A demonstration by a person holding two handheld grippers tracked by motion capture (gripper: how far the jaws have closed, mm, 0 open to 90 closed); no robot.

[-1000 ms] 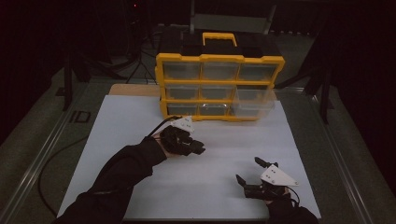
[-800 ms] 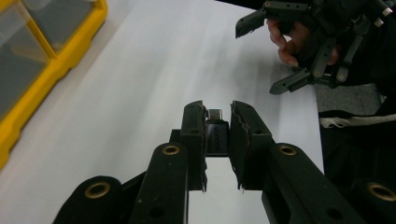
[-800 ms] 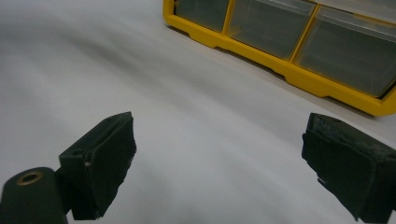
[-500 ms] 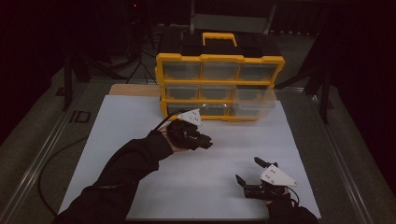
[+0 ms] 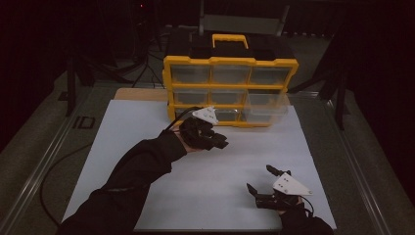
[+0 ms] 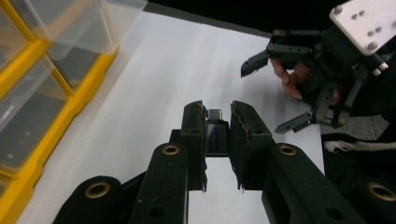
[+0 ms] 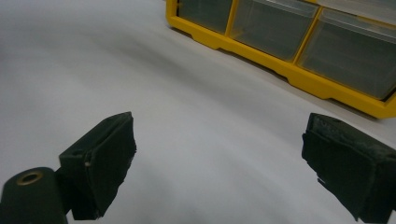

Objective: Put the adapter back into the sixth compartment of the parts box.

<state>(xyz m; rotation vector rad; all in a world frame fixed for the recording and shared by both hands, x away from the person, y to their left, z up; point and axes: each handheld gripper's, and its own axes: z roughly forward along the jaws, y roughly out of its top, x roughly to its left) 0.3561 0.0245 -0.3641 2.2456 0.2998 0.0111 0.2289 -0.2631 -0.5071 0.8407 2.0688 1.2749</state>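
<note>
Left hand-held gripper (image 5: pixel 220 142) is up off the white sheet-covered desk (image 5: pixel 147 147), just in front of the yellow plastic organiser cabinet with clear drawers (image 5: pixel 230 90), and its jaws are clamped on a small black plug-like piece with a metal tip (image 6: pixel 216 133). In the left gripper view that little piece sits squarely between the 2 black pads (image 6: pixel 194 135), metal end pointing away from the hand, held clear above the desk. 1 clear drawer (image 5: pixel 266 105) on the cabinet's right side stands pulled out toward the person. Over at the near right corner of the desk, the right hand-held gripper (image 5: pixel 259 180) rests low by the sheet's edge with its jaws spread wide apart and nothing between them; the right gripper view shows bare white sheet between its pads (image 7: pixel 105 163) and the cabinet's yellow base beyond.
</note>
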